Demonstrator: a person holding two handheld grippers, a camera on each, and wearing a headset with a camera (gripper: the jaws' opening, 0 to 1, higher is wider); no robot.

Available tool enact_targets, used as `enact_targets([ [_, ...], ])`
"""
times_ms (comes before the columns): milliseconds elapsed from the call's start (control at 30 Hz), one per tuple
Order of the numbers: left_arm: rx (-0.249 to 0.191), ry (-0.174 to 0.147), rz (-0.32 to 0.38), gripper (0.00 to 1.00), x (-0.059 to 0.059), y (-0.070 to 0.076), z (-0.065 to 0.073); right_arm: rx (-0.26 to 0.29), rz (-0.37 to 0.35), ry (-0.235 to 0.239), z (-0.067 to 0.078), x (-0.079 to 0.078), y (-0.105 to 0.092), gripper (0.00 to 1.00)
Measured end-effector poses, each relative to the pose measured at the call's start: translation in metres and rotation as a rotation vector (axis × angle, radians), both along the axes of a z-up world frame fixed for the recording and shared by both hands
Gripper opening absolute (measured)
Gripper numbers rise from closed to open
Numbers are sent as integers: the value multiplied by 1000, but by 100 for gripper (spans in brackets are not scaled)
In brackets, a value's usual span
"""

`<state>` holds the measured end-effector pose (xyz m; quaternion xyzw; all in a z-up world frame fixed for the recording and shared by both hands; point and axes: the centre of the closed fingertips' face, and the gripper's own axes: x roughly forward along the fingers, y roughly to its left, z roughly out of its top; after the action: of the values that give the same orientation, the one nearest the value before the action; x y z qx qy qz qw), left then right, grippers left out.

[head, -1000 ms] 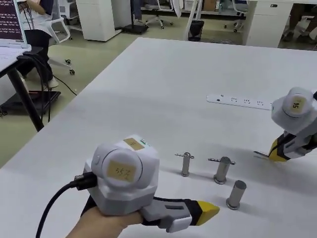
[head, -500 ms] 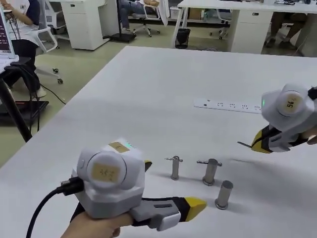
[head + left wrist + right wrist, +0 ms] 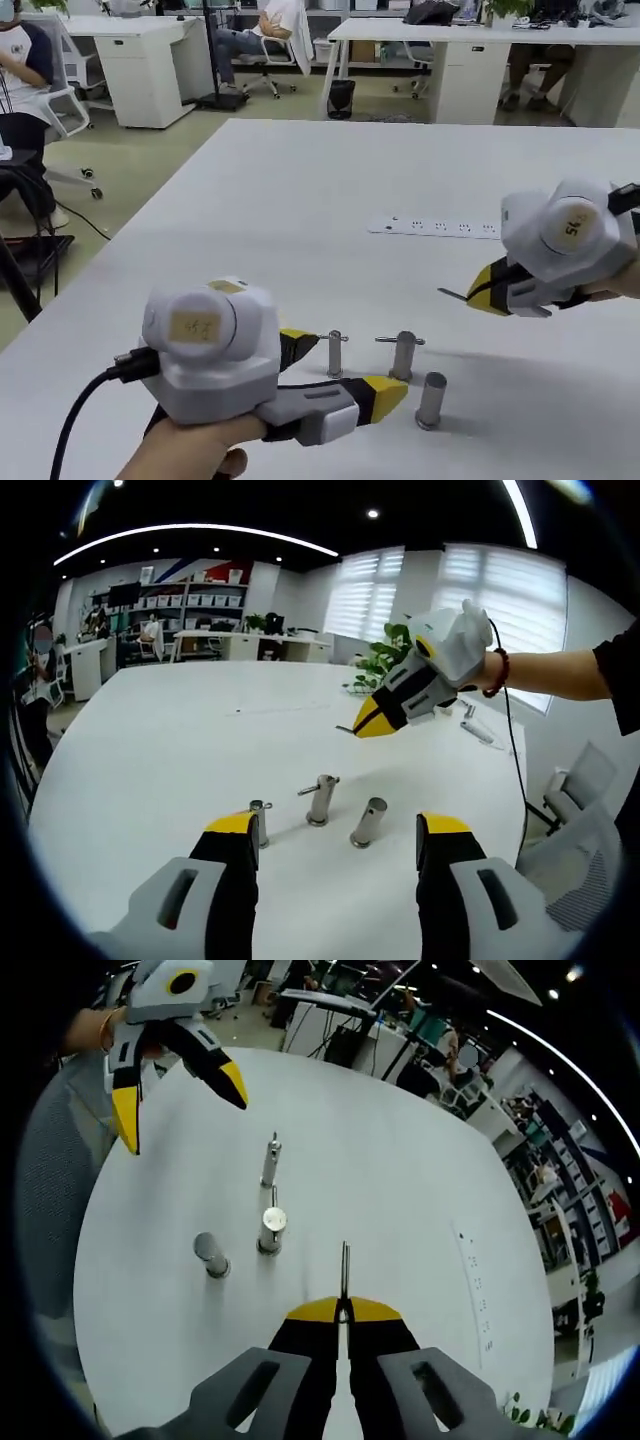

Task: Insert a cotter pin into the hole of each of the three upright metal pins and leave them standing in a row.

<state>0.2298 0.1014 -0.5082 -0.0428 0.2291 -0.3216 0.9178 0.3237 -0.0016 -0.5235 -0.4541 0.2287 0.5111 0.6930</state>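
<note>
Fingers of left gripper (image 3: 362, 362): spread wide, empty, low beside the pins.
Bare pin (image 3: 431, 398): nearest, upright, nothing through it.
Middle pin (image 3: 402, 355), far pin (image 3: 335, 352): upright, each cross-pinned.
Fingers of right gripper (image 3: 472, 296): pinched shut on cotter pin (image 3: 452, 294), raised, apart from pins.
Handling: likely light, stiff, slippery wire; best gripped at its head.
Beyond: power strip (image 3: 430, 226).

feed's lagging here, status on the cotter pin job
Left gripper open, low. Right gripper shut on cotter pin, raised. Two metal pins fitted, nearest pin bare. Power strip beyond, not in the way.
</note>
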Motion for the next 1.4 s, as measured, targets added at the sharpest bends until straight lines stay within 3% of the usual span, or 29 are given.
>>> enact_targets([
  [300, -19, 47, -8, 49, 3, -7, 3, 42, 44, -49, 6, -28, 10, 0],
  [733, -67, 97, -24, 35, 7, -20, 9, 22, 171, -142, 12, -60, 28, 0],
  [867, -131, 142, -22, 30, 8, -25, 10, 17, 204, -177, 17, -68, 33, 0],
  [1000, -161, 152, -16, 24, 9, -28, 11, 16, 230, -199, 21, -76, 38, 0],
  [1167, -236, 175, -20, 19, 9, -34, 15, 17, 249, -210, 23, -82, 42, 0],
  [1400, -289, 187, -21, 13, 7, -38, 19, 17, 261, -217, 25, -88, 44, 0],
])
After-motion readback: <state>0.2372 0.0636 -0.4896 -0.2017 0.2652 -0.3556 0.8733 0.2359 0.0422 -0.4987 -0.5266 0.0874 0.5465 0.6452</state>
